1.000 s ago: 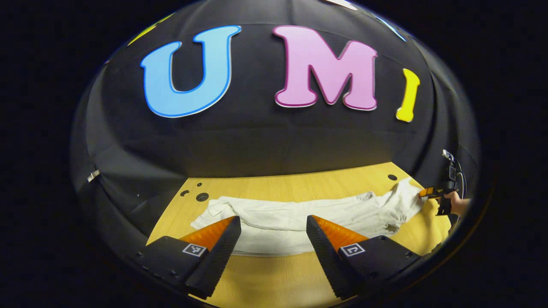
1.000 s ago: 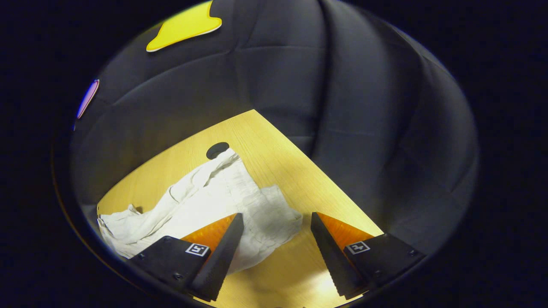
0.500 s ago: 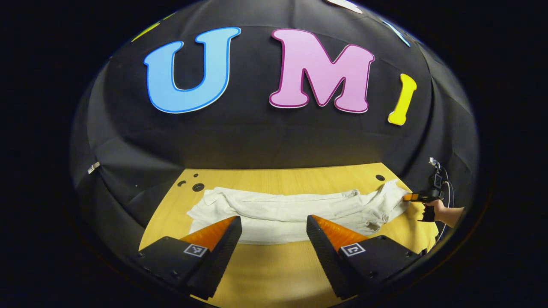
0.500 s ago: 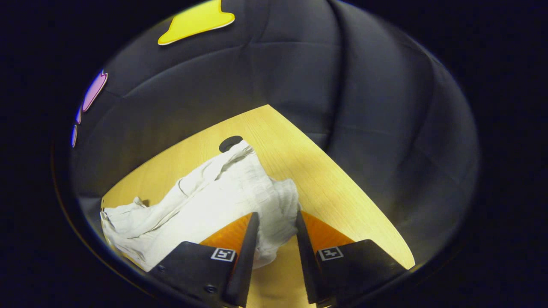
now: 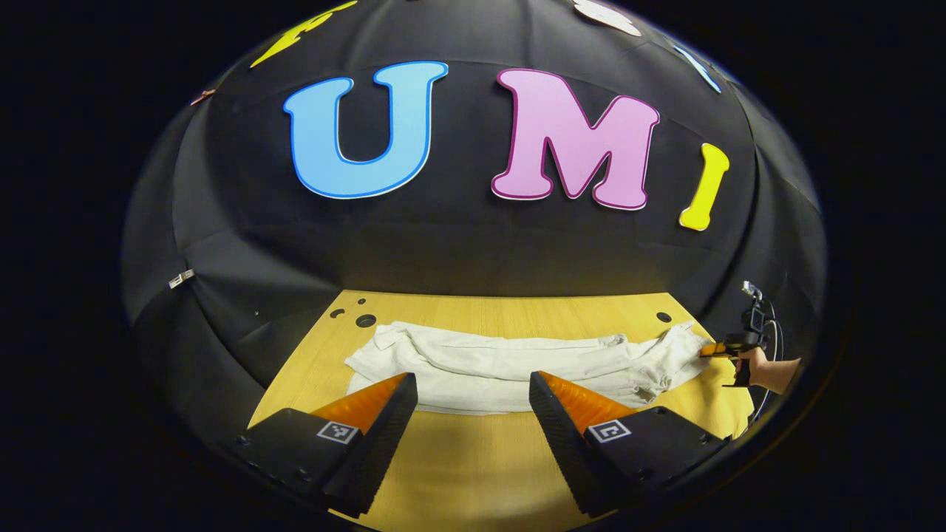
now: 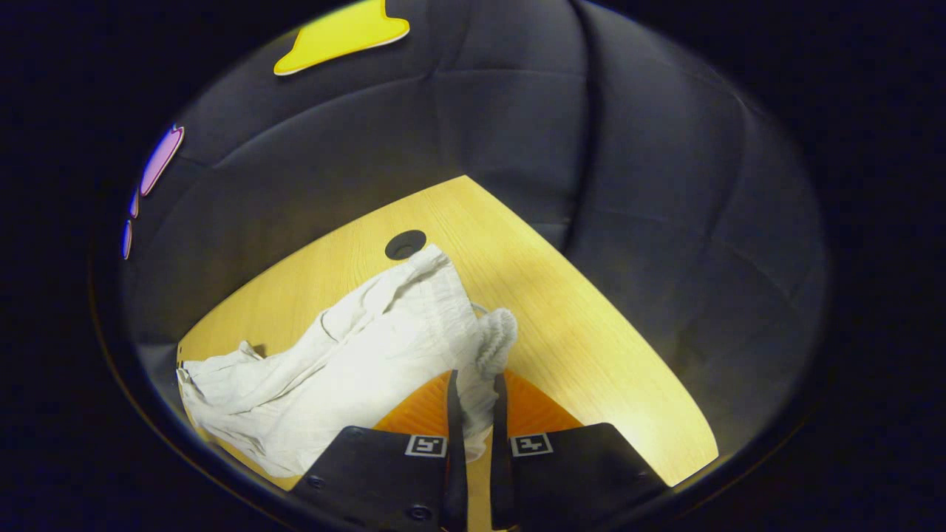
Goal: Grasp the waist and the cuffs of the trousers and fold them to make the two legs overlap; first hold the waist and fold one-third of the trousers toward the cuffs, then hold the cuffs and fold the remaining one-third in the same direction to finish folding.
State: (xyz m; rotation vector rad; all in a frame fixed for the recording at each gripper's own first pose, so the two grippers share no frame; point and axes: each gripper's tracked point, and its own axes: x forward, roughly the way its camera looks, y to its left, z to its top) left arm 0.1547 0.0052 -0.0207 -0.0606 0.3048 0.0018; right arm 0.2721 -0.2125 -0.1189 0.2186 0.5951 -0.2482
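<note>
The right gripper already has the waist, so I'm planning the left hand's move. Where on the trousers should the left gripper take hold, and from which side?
Probably the cuffs, at the far-left end of the trousers, coming in from the near table edge. The left gripper is open, short of the cloth, while the right gripper pinches the gathered waist.

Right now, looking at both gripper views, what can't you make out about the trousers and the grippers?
- Trousers, right gripper view: the far end is cut off by the picture's edge.
- Pinched cloth: the right gripper closes on it, and its fingers cover the fabric layers there.
- Right gripper in the left gripper view: too small to judge its grasp.
- Left gripper: open, above the table; the trousers' near edge sits partly behind its fingers.
</note>
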